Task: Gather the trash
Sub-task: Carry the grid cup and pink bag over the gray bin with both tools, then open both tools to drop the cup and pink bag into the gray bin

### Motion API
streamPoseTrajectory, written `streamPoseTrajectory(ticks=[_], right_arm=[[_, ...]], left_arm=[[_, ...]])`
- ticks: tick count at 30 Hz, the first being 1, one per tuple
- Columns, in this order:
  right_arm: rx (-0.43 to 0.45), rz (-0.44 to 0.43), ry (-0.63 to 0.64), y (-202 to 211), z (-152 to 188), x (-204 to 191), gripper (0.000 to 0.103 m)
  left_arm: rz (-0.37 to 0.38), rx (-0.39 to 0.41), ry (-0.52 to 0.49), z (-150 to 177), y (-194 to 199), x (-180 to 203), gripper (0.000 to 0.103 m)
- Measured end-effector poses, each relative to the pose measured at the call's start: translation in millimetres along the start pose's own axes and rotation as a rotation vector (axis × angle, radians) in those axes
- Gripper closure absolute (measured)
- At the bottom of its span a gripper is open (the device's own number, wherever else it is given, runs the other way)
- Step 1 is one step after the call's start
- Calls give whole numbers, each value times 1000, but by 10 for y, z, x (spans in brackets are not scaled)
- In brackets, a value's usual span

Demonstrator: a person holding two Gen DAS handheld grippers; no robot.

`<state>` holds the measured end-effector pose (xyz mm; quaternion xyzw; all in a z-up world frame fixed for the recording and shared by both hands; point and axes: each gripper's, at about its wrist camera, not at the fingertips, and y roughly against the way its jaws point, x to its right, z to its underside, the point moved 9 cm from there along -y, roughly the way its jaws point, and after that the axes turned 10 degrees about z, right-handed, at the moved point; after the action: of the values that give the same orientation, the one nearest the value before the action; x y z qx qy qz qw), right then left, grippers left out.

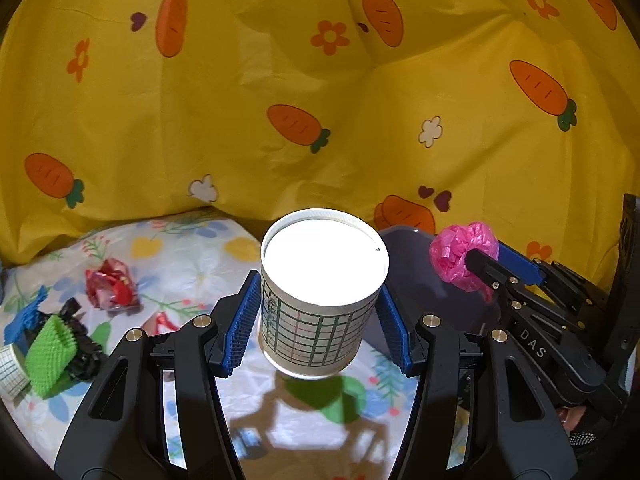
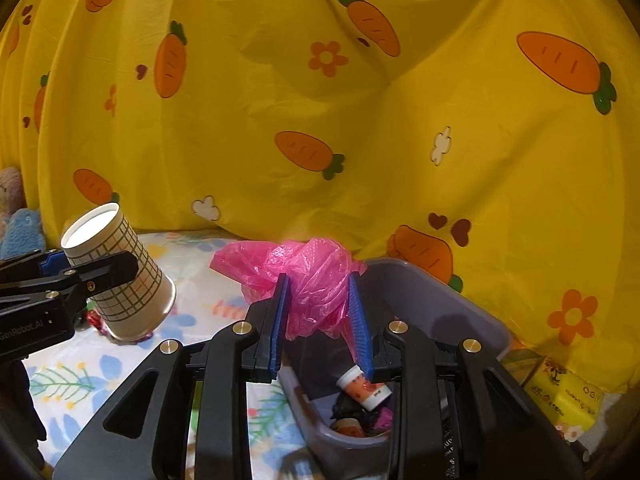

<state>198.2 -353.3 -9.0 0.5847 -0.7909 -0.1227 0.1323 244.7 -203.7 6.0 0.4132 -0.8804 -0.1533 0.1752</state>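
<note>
My left gripper (image 1: 318, 316) is shut on a white paper cup with a green grid print (image 1: 320, 296), held above the floral cloth; the same cup (image 2: 120, 272) shows at the left of the right wrist view. A crumpled pink plastic bag (image 2: 312, 284) sits squeezed between the blue pads of my right gripper (image 2: 320, 316), just over the near rim of a grey bin (image 2: 452, 304). In the left wrist view that pink bag (image 1: 464, 248) and the right gripper (image 1: 490, 258) hang at the right, above the bin (image 1: 404, 256).
The bin holds a small white and orange bottle (image 2: 364, 390) and dark scraps. On the floral cloth (image 1: 192, 264) at the left lie a red wrapper (image 1: 110, 286), a green mesh piece (image 1: 50, 354), black and blue scraps and another grid cup (image 1: 10, 368). A yellow carrot-print sheet (image 1: 320, 92) hangs behind.
</note>
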Motion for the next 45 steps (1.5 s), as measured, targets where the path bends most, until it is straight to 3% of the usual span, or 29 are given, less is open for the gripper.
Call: streamPoseTrajectory(ticks=[8,23,33,38,42,45], right_arm=[[-83,74,-40,-293,276,409,73],[-133,61,-45,-478,460,443,71],[-135,64,-42,-476,500,427,52],[-129,82,-51,-443,521,475,42],[-99,111,-47,-360,494,527,37],[-70,123,-61,-290,443,550,28]], left_arm=[[102,-34,-33,-137,-561,370,48],[198,-76,-38,-153,-1157,681,47],[233,-116,5,-51,-1287,672,46],[245,-82,28,-71,-1225,634,17],[206,-60,49,-90,-1097,507,14],[128,-17,75,-90,-888,301,8]])
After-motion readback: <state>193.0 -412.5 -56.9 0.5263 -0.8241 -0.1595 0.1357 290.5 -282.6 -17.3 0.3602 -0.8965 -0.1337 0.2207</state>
